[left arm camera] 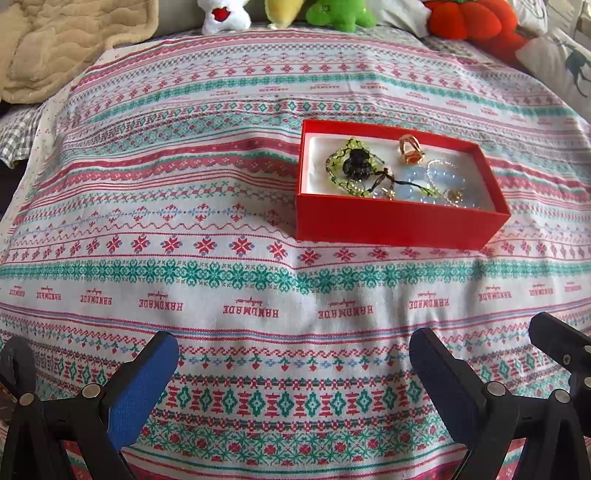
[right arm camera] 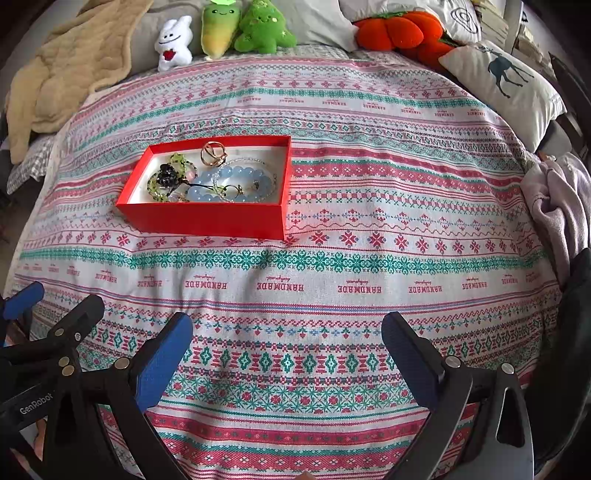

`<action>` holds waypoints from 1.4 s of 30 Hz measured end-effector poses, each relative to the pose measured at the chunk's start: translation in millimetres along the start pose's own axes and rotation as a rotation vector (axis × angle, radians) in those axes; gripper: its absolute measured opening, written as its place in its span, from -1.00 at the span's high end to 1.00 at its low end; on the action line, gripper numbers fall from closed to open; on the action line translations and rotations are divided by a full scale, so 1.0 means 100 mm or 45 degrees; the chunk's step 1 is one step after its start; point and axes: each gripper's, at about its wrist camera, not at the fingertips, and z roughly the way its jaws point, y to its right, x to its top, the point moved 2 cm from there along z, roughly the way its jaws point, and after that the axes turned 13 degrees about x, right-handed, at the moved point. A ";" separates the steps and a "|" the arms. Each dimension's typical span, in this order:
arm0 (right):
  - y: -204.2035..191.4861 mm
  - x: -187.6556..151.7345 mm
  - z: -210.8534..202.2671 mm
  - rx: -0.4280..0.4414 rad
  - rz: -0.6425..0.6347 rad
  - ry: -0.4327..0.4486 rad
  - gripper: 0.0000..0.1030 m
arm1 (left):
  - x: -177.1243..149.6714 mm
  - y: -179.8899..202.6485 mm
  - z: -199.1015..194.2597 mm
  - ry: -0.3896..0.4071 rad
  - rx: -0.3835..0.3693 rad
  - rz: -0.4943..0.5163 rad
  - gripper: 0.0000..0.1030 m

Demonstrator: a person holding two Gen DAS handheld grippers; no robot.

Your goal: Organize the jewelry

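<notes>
left gripper (left arm camera: 293, 354): jaws standing wide apart, nothing between them, hovering over the near part of the cloth; its blue pads (left arm camera: 142, 387) are facing each other across bare fabric.
right gripper (right arm camera: 286, 339): also spread wide, gripping nothing, hanging over the near part of the cloth; the left gripper's fingers are showing at the left edge of the right wrist view.
box (left arm camera: 391, 225): red, lid off, white lining, sitting flat on the cloth. It is lying well ahead of both grippers; ahead and to the right of the left gripper, ahead and to the left of the right one. No gripper is touching it.
green bracelet (left arm camera: 341, 162): yellow-green beads with a dark lump on it, lying in the left half of the box.
gold ring (right arm camera: 213, 153): sitting at the far side of the box, near the middle.
blue bracelet (right arm camera: 231, 182): big pale blue beads, filling the right half of the box, with a thin clear-bead strand tangling over it; smaller bits in there are too small to make out.
cloth (right arm camera: 332, 258): patterned red, green and white, printed "HANDMADE", covering the bed; no jewelry is lying on it outside the box.
far edge: plush toys (right arm camera: 255, 27), an orange cushion (right arm camera: 402, 33), a deer pillow (right arm camera: 506, 79) and a beige blanket (right arm camera: 66, 70), all well apart from the box.
</notes>
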 end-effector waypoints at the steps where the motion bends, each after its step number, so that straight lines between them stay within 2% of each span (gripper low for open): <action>1: 0.00 0.00 0.00 -0.001 0.000 -0.001 -1.00 | 0.00 0.00 0.00 0.000 0.001 0.001 -0.99; 42: 0.02 -0.08 0.02 -0.033 -0.016 -0.007 -1.00 | -0.09 0.01 0.03 0.000 0.024 0.050 -0.99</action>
